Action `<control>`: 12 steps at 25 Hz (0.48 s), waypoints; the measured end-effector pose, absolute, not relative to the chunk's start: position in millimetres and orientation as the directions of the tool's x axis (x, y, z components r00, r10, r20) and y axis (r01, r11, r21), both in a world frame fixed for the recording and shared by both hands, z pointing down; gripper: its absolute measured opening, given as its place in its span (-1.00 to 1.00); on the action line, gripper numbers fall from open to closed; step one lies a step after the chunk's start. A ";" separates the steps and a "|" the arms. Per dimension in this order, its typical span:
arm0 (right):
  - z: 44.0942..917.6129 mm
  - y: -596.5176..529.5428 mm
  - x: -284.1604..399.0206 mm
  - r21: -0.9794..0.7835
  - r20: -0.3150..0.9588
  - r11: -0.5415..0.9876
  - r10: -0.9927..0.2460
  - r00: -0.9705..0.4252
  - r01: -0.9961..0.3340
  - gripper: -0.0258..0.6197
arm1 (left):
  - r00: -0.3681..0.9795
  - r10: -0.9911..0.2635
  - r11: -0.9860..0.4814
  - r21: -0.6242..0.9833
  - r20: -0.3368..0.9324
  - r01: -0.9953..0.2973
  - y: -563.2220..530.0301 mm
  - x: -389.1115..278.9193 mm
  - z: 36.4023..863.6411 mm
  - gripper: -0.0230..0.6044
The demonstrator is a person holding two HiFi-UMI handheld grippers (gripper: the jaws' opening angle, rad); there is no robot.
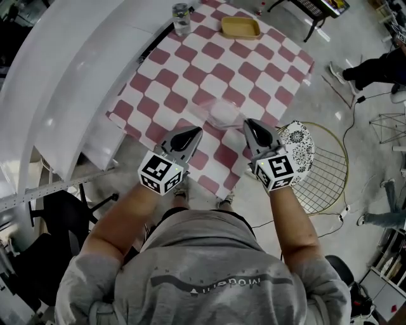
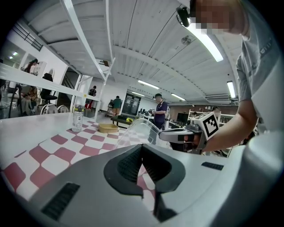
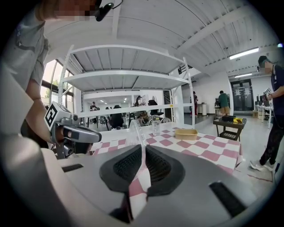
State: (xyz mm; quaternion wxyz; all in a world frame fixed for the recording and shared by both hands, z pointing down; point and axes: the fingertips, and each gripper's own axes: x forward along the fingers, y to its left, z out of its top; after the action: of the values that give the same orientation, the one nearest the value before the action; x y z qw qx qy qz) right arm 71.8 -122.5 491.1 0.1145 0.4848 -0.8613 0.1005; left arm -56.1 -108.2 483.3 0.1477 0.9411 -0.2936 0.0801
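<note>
A clear plastic bag (image 1: 223,113) hangs just above the near part of the red-and-white checked tablecloth (image 1: 209,63). My left gripper (image 1: 195,132) is shut on its left edge and my right gripper (image 1: 249,124) is shut on its right edge. In the left gripper view the jaws (image 2: 142,148) are closed, with the clear film (image 2: 140,128) rising from between them and the right gripper (image 2: 177,135) across from it. In the right gripper view the thin film (image 3: 136,131) is pinched in the closed jaws (image 3: 143,148), facing the left gripper (image 3: 82,133).
A clear water bottle (image 1: 181,18) and a tan tray (image 1: 240,27) stand at the table's far end. A white shelf unit (image 1: 63,76) runs along the left. A patterned stool (image 1: 298,143) and a wire chair (image 1: 323,171) sit at the right. People stand farther off.
</note>
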 end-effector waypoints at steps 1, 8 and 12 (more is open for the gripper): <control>490.2 -122.5 72.3 -0.067 0.294 0.509 -0.812 -0.504 -0.858 -0.80 | 0.813 -0.532 -0.783 0.229 0.236 -0.579 -107.9 -57.0 482.1 -0.88; 488.0 -118.8 74.2 -0.078 0.292 0.510 -0.810 -0.508 -0.857 -0.80 | 0.807 -0.546 -0.777 0.223 0.225 -0.588 -105.9 -58.1 477.1 -0.88; 487.8 -117.3 71.2 -0.074 0.295 0.517 -0.805 -0.514 -0.853 -0.80 | 0.806 -0.549 -0.776 0.225 0.221 -0.590 -104.0 -58.8 476.5 -0.88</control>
State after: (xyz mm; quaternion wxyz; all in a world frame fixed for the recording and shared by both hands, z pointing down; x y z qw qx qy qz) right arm 71.2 -117.3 487.8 0.1123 0.4800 -0.8636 0.1055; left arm -58.8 -104.0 476.5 0.1425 0.9395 -0.3030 0.0715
